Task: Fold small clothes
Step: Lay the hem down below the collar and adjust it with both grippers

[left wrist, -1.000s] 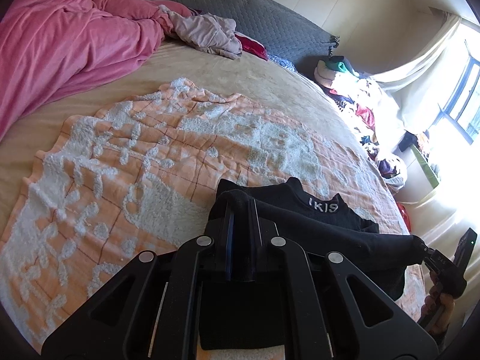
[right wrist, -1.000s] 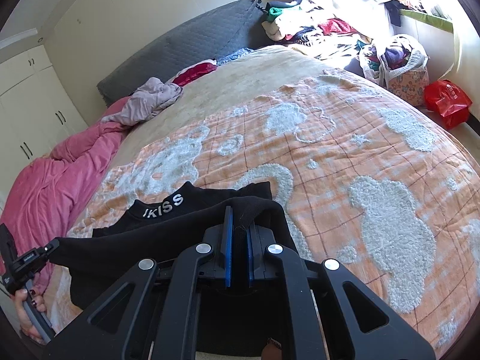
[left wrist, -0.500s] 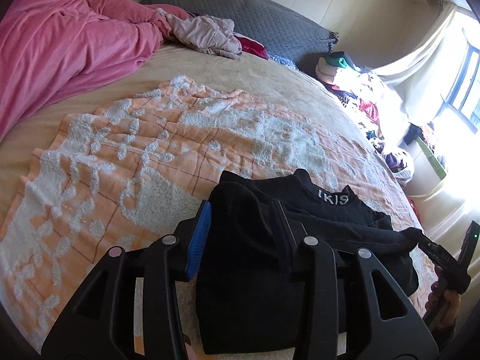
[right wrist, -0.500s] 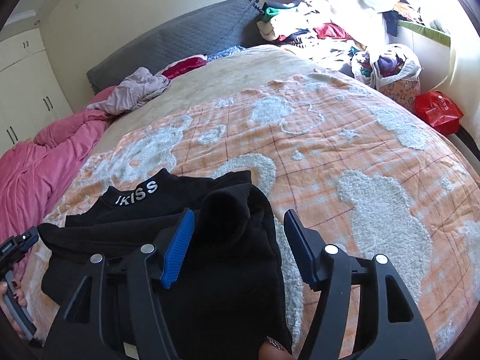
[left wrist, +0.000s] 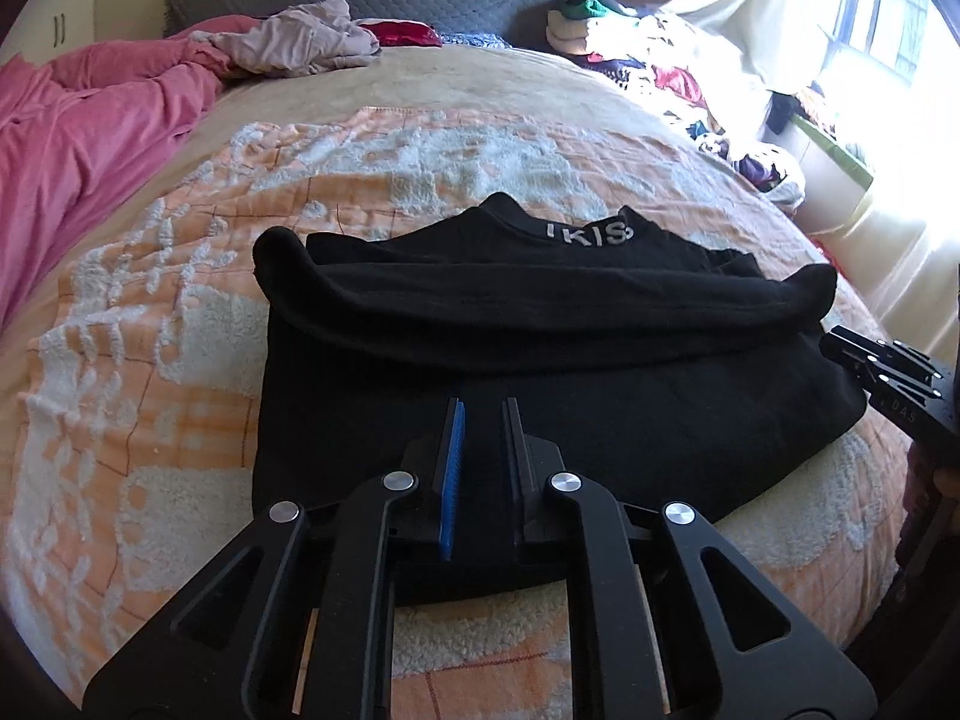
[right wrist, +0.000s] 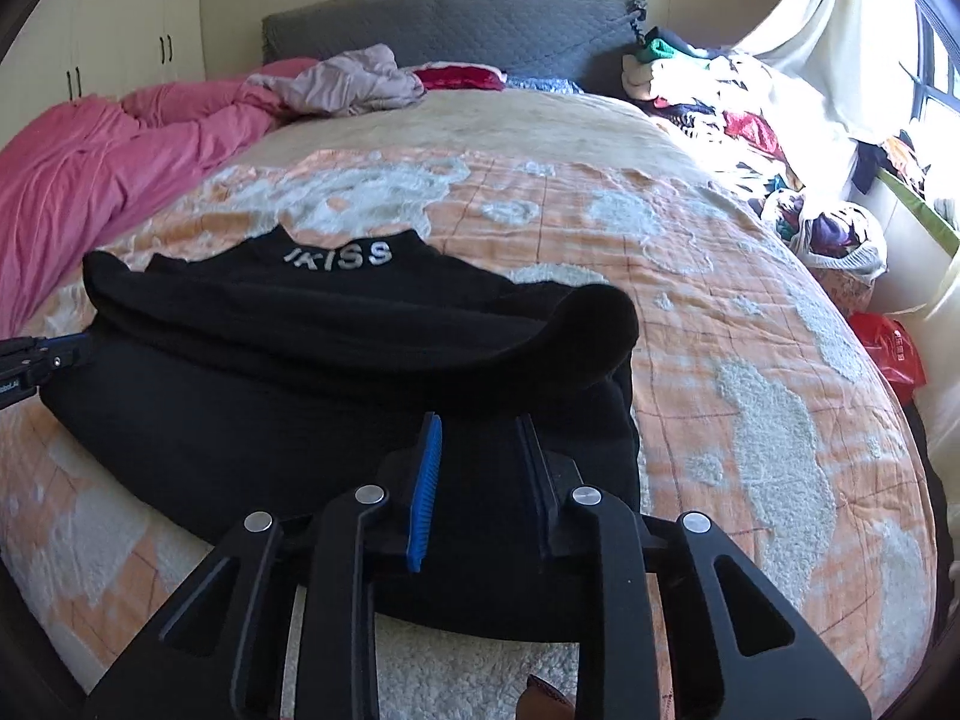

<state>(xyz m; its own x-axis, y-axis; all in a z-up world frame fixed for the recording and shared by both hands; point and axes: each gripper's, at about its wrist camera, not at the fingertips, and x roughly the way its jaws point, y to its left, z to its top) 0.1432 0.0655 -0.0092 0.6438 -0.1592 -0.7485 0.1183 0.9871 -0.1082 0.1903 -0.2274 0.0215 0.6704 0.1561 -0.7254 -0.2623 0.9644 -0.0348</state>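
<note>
A black top [left wrist: 540,420] with "IKISS" lettering on its collar [left wrist: 591,234] lies flat on the orange-and-white blanket [left wrist: 150,390]. Its lower part is folded up into a thick roll across the middle [right wrist: 360,336]. My left gripper [left wrist: 483,405] hovers over the near part of the top. Its jaws have closed to a narrow slit with nothing between them. My right gripper [right wrist: 480,420] hangs over the top's near right part. Its jaws are closing and hold nothing. Each gripper's tip shows at the edge of the other view, the right gripper [left wrist: 840,348] and the left gripper [right wrist: 72,351].
A pink duvet [left wrist: 90,138] covers the bed's left side. A crumpled mauve garment [right wrist: 354,84] lies by the grey headboard [right wrist: 450,24]. A heap of clothes [right wrist: 738,102] sits at the far right, with a red bag [right wrist: 888,354] beside the bed.
Both grippers let go of the folded-over edge, opened, pulled back toward the near edge and narrowed again. The fold now lies on the top.
</note>
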